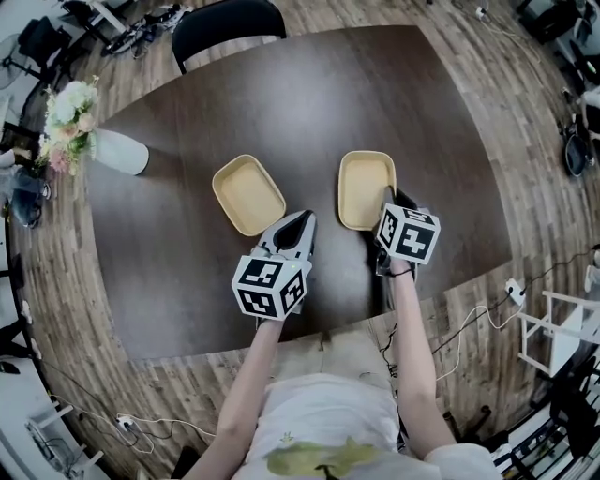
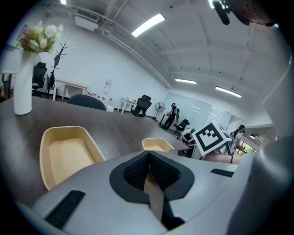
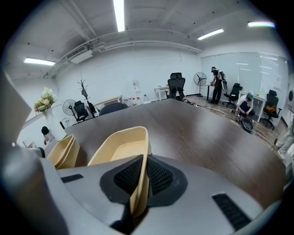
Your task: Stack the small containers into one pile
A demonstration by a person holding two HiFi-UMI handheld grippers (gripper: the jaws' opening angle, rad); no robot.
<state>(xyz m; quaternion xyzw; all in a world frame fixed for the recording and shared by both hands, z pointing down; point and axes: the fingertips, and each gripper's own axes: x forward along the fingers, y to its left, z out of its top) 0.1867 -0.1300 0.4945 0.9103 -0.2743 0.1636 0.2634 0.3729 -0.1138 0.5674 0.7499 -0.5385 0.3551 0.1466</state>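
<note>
You get a bright, even room: ceiling strip lights [image 3: 119,13] blow out to white glare in both gripper views, and the dark counter [image 1: 309,103] carries a pale sheen near the vase [image 1: 117,152]. Shadows are soft, the darkest beside the container [image 3: 120,147] in the right gripper view. All three views bow hard toward black corners, and the far room goes hazy.

We hold our left gripper [image 2: 149,159] with its jaws pressed together, nothing between them. The near container [image 2: 69,155] sits on the table [image 2: 115,127] at left, the far container [image 2: 156,144] ahead, a vase [image 2: 22,92] far left.
</note>
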